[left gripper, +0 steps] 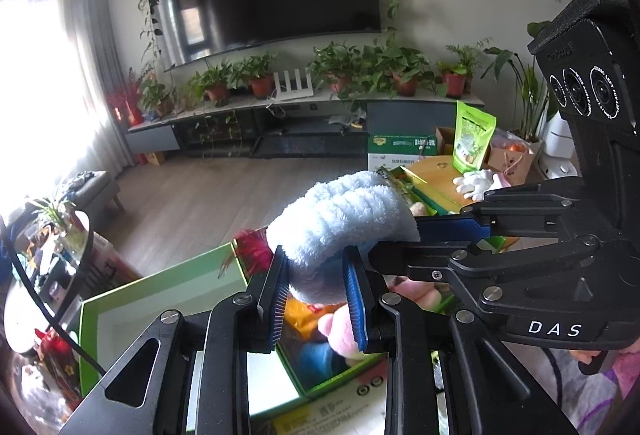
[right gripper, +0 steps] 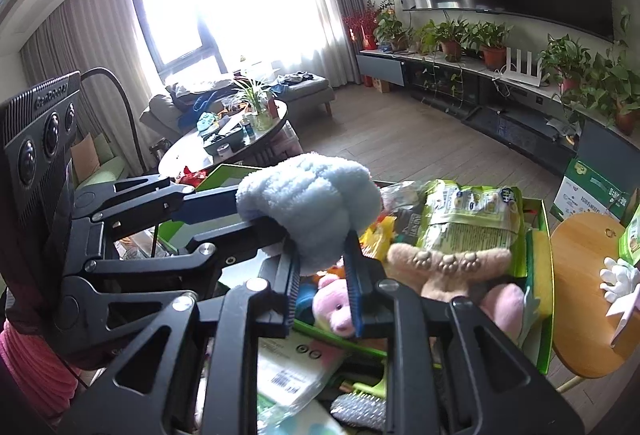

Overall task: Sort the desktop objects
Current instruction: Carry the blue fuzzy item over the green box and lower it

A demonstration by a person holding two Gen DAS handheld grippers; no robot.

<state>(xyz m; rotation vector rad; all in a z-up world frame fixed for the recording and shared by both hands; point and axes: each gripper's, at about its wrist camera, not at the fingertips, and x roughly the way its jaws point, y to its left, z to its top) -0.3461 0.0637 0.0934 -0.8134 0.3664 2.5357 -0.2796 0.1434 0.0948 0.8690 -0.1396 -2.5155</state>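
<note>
Both grippers hold one fluffy light-blue cloth (left gripper: 340,219) in the air above the boxes; it also shows in the right wrist view (right gripper: 308,199). My left gripper (left gripper: 318,271) is shut on its lower end. My right gripper (right gripper: 322,259) is shut on it too and reaches in from the right in the left wrist view (left gripper: 448,231). Below the cloth lies a green box (right gripper: 540,275) filled with a pink plush pig (right gripper: 334,305), a tan plush paw (right gripper: 448,263) and a green snack bag (right gripper: 472,215). An open, empty green box (left gripper: 160,299) stands on the left.
A round wooden stool (right gripper: 576,283) on the right carries a white glove (right gripper: 620,275) and a green pouch (left gripper: 472,143). A dark round coffee table (right gripper: 236,139) with clutter stands behind. A TV cabinet with potted plants (left gripper: 360,75) lines the far wall. Cardboard boxes (left gripper: 400,151) sit on the floor.
</note>
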